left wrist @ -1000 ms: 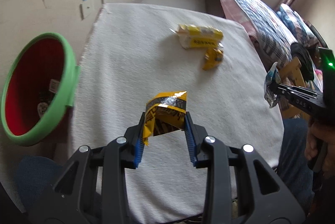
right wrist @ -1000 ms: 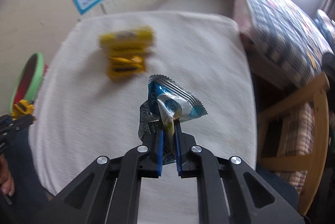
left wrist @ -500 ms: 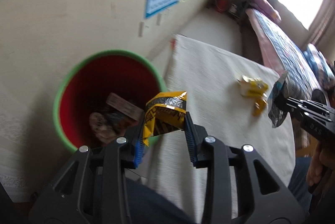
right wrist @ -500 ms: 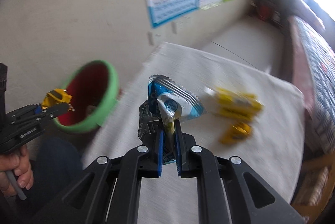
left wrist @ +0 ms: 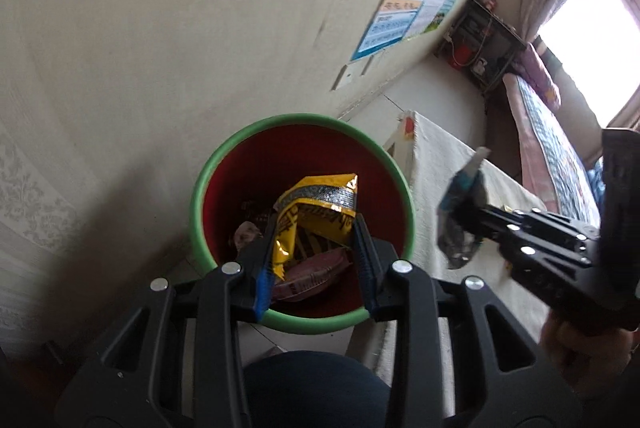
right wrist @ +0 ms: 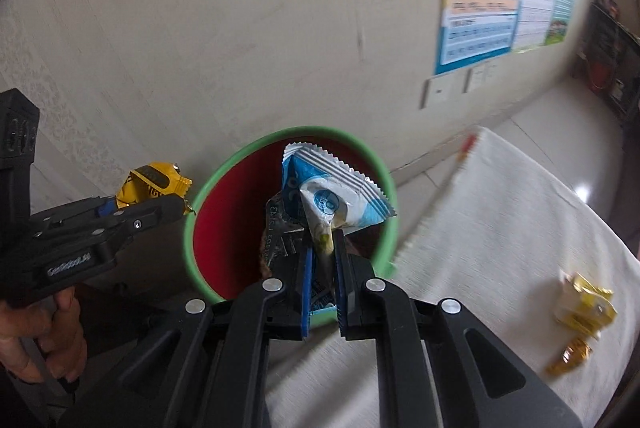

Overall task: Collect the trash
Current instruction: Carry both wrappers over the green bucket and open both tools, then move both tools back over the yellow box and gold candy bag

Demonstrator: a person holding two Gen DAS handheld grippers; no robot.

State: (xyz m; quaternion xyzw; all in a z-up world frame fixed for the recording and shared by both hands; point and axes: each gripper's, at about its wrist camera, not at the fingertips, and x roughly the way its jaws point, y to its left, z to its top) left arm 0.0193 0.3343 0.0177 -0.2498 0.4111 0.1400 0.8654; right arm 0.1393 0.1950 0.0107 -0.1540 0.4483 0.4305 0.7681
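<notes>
A red bin with a green rim (left wrist: 200, 188) (right wrist: 192, 224) stands on the floor beside the table. My left gripper (left wrist: 314, 228) is shut on a yellow and black wrapper (left wrist: 316, 212) and holds it over the bin's mouth; it also shows in the right wrist view (right wrist: 154, 184). My right gripper (right wrist: 322, 244) is shut on a blue and white wrapper (right wrist: 336, 196) above the bin's near rim; that wrapper shows in the left wrist view (left wrist: 460, 224). Several wrappers (left wrist: 308, 272) lie inside the bin.
The table with a white cloth (right wrist: 500, 228) is to the right of the bin. Yellow wrappers (right wrist: 584, 312) lie on it at the far right. A wall with posters (right wrist: 480, 8) is behind the bin. A bed (left wrist: 552, 140) stands beyond the table.
Both grippers have swung left from the table toward the bin, each still holding its wrapper. The left one went from the rim's edge to over the opening.
</notes>
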